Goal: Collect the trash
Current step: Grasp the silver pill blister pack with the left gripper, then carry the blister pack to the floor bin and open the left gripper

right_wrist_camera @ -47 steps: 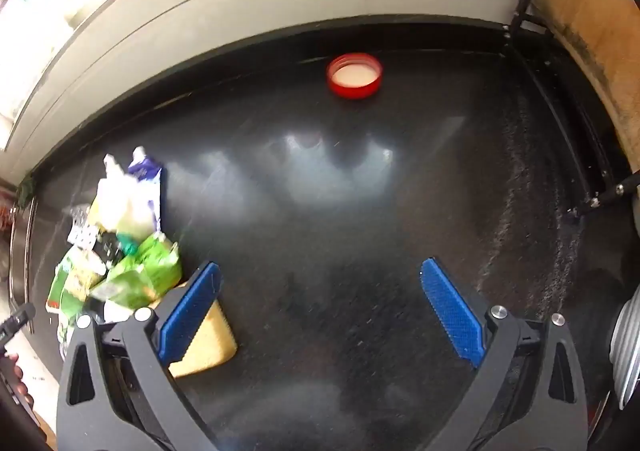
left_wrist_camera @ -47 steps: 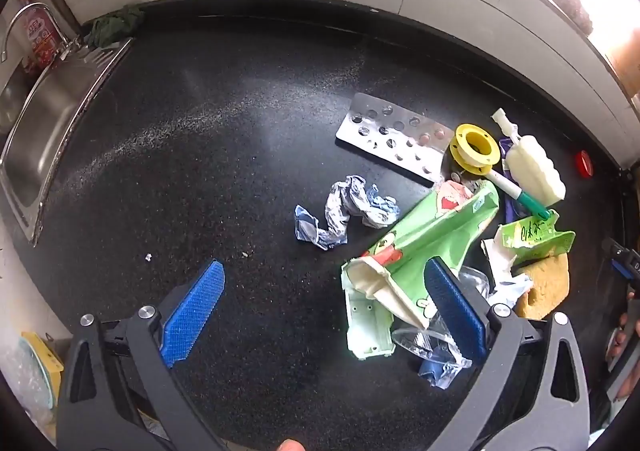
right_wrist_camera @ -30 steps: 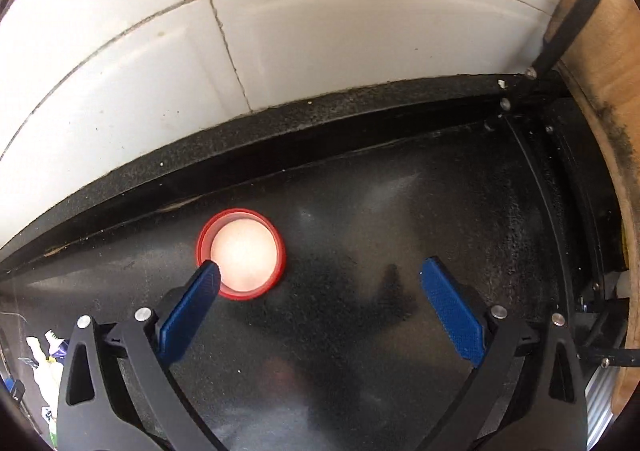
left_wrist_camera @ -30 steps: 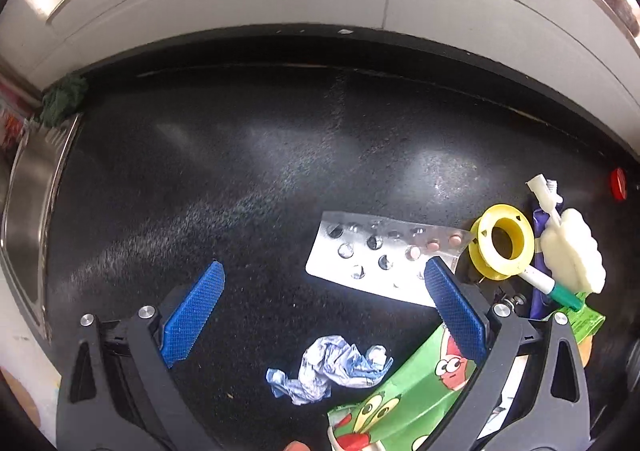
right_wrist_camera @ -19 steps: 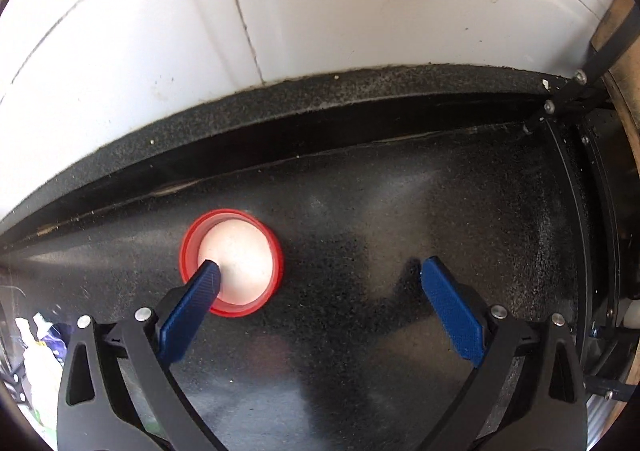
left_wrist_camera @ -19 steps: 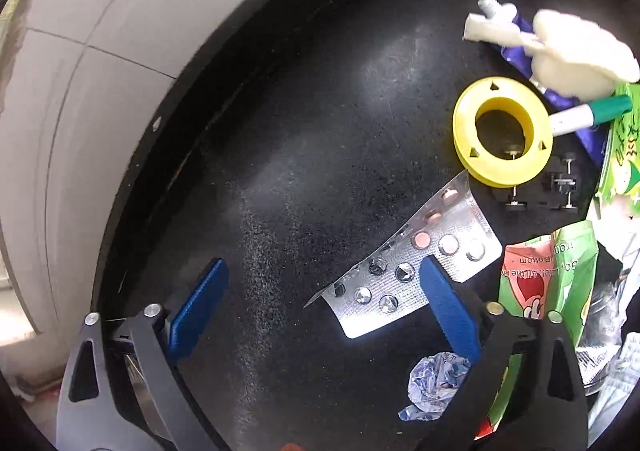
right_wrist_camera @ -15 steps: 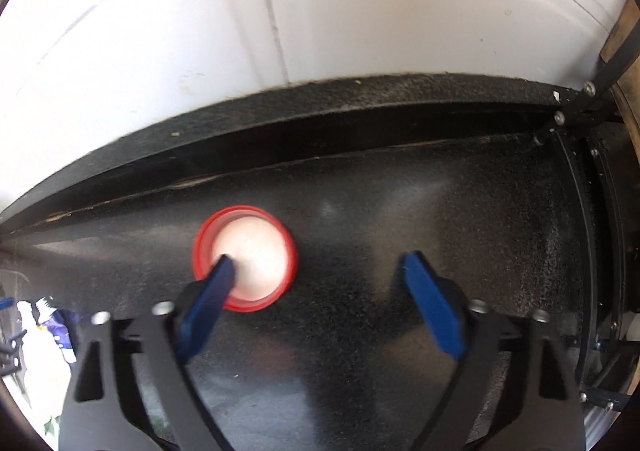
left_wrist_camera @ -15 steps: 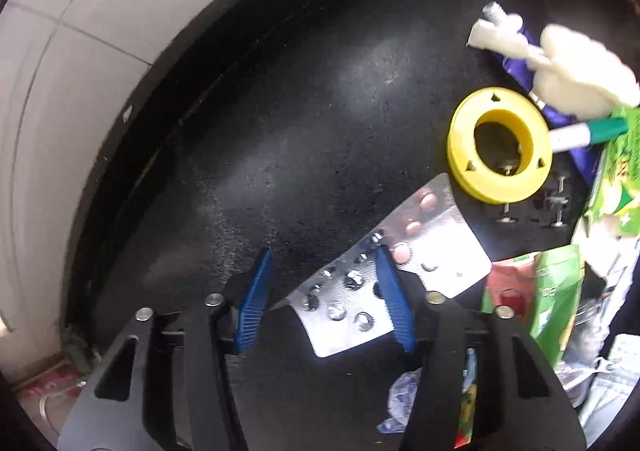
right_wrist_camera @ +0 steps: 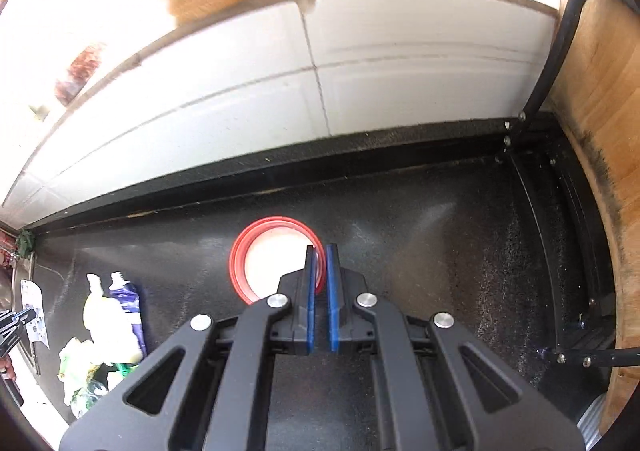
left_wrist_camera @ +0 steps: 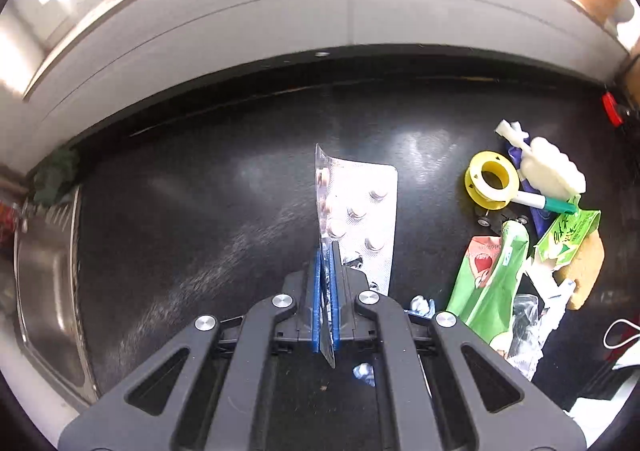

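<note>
My left gripper point(left_wrist_camera: 326, 255) is shut on a silver pill blister pack point(left_wrist_camera: 360, 207) and holds it on edge above the black counter point(left_wrist_camera: 200, 211). My right gripper point(right_wrist_camera: 319, 251) is shut on the rim of a red jar lid point(right_wrist_camera: 264, 255) with a white inside, lifted near the back wall. More trash lies on the counter at the right of the left wrist view: a yellow tape spool point(left_wrist_camera: 490, 181), a white foam piece point(left_wrist_camera: 548, 167), a green-capped marker point(left_wrist_camera: 548, 203), green snack wrappers point(left_wrist_camera: 490, 279) and a crumpled blue-white wrapper point(left_wrist_camera: 422, 305).
A steel sink point(left_wrist_camera: 44, 279) lies at the left with a green cloth point(left_wrist_camera: 56, 175) at its back corner. A white tiled wall point(right_wrist_camera: 320, 91) runs along the back. A wooden board point(right_wrist_camera: 600, 91) and a black cable point(right_wrist_camera: 556, 43) stand at the right.
Both grippers have closed: the left on the blister pack, the right on the red lid's rim. Both have lifted their items off the counter and pulled back.
</note>
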A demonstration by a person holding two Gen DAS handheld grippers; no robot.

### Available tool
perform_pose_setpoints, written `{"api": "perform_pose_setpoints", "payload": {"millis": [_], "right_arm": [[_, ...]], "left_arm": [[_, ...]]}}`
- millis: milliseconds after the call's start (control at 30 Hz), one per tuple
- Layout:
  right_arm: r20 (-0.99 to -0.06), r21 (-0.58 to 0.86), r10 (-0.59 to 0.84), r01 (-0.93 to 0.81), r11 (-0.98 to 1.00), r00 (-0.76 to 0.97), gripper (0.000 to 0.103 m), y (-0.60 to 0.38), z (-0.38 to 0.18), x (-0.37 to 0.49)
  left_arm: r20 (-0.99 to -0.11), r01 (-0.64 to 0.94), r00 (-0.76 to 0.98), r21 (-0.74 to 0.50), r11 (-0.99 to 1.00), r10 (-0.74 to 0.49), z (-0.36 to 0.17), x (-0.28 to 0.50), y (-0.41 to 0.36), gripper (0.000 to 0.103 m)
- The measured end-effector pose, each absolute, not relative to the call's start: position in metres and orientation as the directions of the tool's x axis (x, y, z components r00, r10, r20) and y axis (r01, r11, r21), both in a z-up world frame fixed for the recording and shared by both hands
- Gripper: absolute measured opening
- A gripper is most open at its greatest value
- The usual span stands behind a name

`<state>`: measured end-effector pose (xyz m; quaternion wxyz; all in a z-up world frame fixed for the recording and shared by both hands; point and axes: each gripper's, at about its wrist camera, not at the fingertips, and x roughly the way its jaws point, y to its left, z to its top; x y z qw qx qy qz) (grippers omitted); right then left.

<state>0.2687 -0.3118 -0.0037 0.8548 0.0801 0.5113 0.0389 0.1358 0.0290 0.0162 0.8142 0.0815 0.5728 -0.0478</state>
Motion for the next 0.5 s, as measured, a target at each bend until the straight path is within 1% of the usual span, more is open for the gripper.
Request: {"api": "perform_pose_setpoints", "payload": {"millis": [100, 133, 267, 367, 500], "right_arm": [[-0.850, 0.170, 0.178, -0.062, 0.983, 0.496, 0.006, -0.292, 0.024, 0.250], [-0.848, 0.158, 0.178, -0.082, 0.984, 0.500, 0.006, -0.282, 0.027, 0.244], [-0.838, 0.183, 0.265, -0.212, 0.960, 0.477, 0.006, -0.234, 0.044, 0.219], [-0.827, 0.221, 0.362, -0.344, 0.913, 0.430, 0.006, -0.184, 0.052, 0.181], [-0.820, 0.267, 0.472, -0.514, 0.815, 0.324, 0.006, -0.116, 0.061, 0.123]], "left_arm": [[-0.922, -0.006, 0.385, 0.046, 0.999, 0.045, 0.041, 0.088, 0.080, 0.003], [-0.917, -0.062, 0.395, 0.040, 0.997, 0.062, 0.030, 0.065, 0.110, 0.003], [-0.900, -0.283, 0.402, 0.054, 0.958, 0.170, 0.051, -0.024, 0.169, 0.003], [-0.891, -0.442, 0.385, 0.052, 0.896, 0.241, 0.058, -0.095, 0.210, 0.003], [-0.885, -0.607, 0.331, 0.065, 0.792, 0.327, 0.072, -0.189, 0.251, 0.003]]}}
